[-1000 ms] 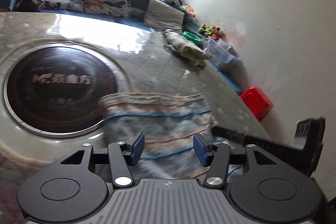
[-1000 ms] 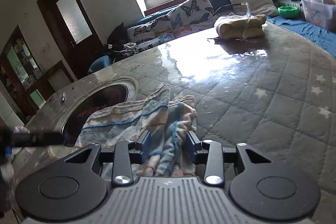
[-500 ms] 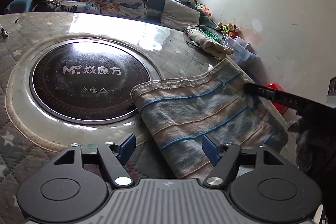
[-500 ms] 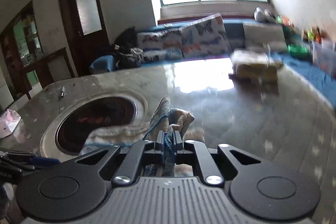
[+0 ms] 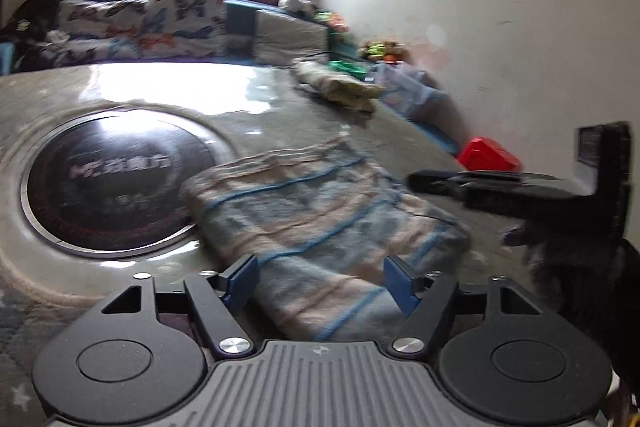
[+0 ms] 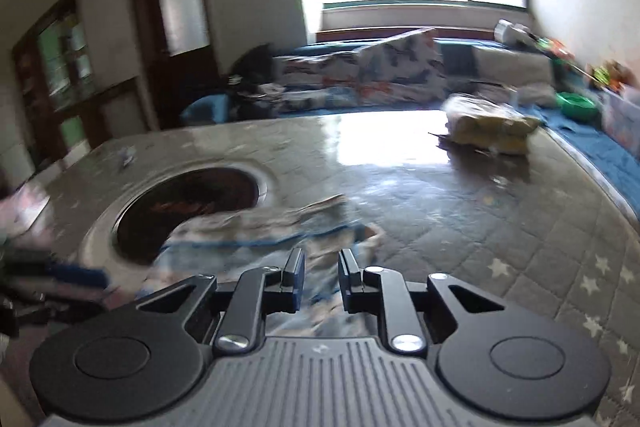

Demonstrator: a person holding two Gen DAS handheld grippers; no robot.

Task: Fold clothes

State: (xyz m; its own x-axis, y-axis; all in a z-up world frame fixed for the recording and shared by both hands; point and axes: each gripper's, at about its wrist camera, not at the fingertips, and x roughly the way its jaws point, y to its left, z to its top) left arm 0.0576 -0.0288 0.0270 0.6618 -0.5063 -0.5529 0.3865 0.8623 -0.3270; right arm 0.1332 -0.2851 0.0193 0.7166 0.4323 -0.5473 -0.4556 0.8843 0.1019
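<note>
Left gripper [image 5: 320, 281]: jaws standing wide apart and closing, hovering over the near end of the striped cloth, pads not pressing it.
Right gripper [image 6: 321, 277]: jaws standing a little apart and opening, the cloth showing in the gap below them; no pad is visibly pinching it. It is also showing as a dark shape at the right of the left wrist view [image 5: 520, 187].
Striped cloth [image 5: 320, 211]: lying folded on the quilted table cover [image 6: 500, 247], blue lines crossing pale bands, its far corner overlapping the rim of the round dark plate; blurred in both views.
Round dark plate [image 5: 116, 183]: sitting set into the table, left of the cloth, white lettering on it too smeared to read.
Folded yellowish bundle [image 6: 488, 127]: resting at the table's far edge, well apart from the cloth.
Butterfly-print cushions [image 5: 144, 27]: leaning along the bench under the window.
</note>
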